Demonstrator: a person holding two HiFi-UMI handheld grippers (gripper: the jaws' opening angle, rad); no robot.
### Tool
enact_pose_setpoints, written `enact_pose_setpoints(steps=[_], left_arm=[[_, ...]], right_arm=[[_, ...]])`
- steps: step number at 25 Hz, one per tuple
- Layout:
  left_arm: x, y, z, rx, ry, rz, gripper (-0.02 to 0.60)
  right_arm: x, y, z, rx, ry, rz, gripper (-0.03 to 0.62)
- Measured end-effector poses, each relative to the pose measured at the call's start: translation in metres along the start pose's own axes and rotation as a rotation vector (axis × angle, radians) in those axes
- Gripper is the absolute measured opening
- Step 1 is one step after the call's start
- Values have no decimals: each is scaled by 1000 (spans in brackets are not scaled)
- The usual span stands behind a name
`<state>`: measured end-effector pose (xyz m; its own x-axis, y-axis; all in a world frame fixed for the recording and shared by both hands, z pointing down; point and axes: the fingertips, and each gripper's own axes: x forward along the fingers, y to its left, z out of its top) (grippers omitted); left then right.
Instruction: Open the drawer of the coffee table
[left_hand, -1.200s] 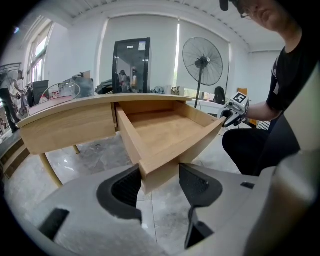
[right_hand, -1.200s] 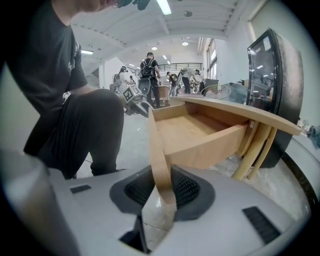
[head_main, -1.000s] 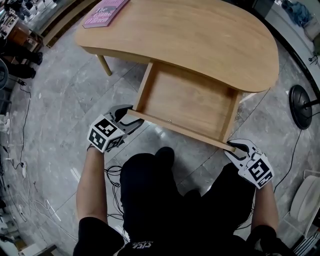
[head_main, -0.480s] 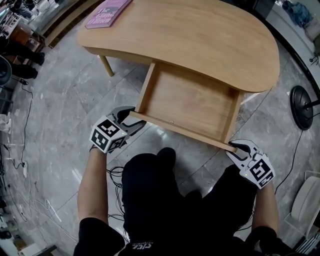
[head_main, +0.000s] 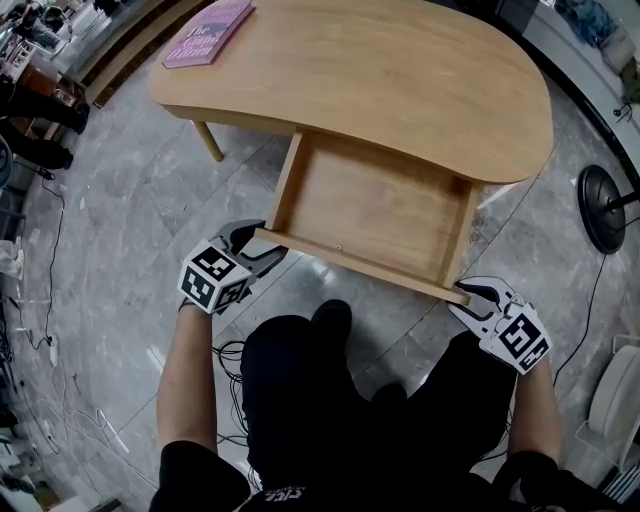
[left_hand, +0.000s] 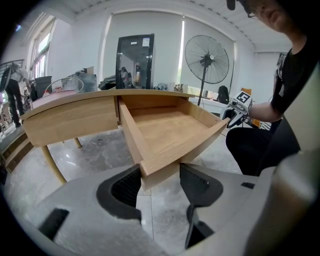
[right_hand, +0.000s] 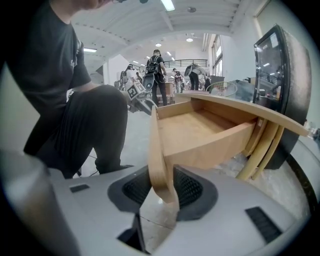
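Observation:
The pale wooden coffee table (head_main: 400, 70) has its drawer (head_main: 370, 205) pulled out toward me, and the drawer is empty. My left gripper (head_main: 262, 243) sits at the drawer's front left corner. In the left gripper view that corner (left_hand: 150, 167) fills the gap between the pads of my left gripper (left_hand: 160, 175). My right gripper (head_main: 463, 295) is at the front right corner. Its jaws have just been opening. The end of the front panel (right_hand: 161, 170) stands between the pads of my right gripper (right_hand: 162, 187), loosely.
A pink book (head_main: 208, 32) lies on the table's far left corner. A fan's round base (head_main: 600, 210) stands on the grey tiled floor at the right, and cables (head_main: 45, 260) run along the left. The person's knees (head_main: 320, 390) are just in front of the drawer.
Both grippers stay at the drawer's front corners and the drawer has not moved. Only the head view has shifted a little.

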<state>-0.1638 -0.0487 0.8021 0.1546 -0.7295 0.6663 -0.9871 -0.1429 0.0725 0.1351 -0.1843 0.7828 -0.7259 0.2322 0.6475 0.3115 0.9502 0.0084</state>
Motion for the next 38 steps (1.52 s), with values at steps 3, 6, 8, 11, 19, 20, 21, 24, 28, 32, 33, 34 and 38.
enact_pose_setpoints(steps=[3, 6, 8, 11, 19, 20, 21, 24, 28, 32, 33, 34, 38], left_arm=[[-8, -2, 3, -13, -23, 6, 252], [-18, -2, 7, 13, -18, 25, 262], [-23, -6, 12, 40, -16, 27, 262], [-31, -7, 22, 57, -40, 28, 267], [-35, 1, 79, 15, -234, 51, 207], [-32, -1, 85, 27, -245, 49, 207], [-30, -3, 90, 33, -255, 49, 207], [-25, -2, 107, 11, -289, 60, 213], [-43, 1, 145, -42, -328, 79, 227], [-92, -17, 207, -35, -388, 67, 206], [-106, -24, 225, -34, -399, 57, 201], [-121, -30, 243, -33, -401, 53, 199], [-180, -50, 304, -17, -377, 66, 194]], right_arm=[[-7, 2, 3, -19, 8, 26, 150], [-18, 7, 25, -2, -58, 76, 136], [-28, 10, 57, 48, -150, 107, 109], [-32, 8, 90, 41, -202, 98, 109], [-5, -22, 105, 86, -291, -101, 6], [-4, -24, 107, 103, -305, -108, 6], [-4, -26, 109, 119, -317, -118, 6], [-9, -45, 123, 139, -364, -174, 6], [-33, -67, 153, 238, -373, -258, 6], [-75, -73, 209, 310, -406, -296, 6], [-86, -71, 223, 324, -400, -296, 6], [-97, -67, 237, 334, -391, -294, 6], [-151, -49, 300, 347, -359, -277, 52]])
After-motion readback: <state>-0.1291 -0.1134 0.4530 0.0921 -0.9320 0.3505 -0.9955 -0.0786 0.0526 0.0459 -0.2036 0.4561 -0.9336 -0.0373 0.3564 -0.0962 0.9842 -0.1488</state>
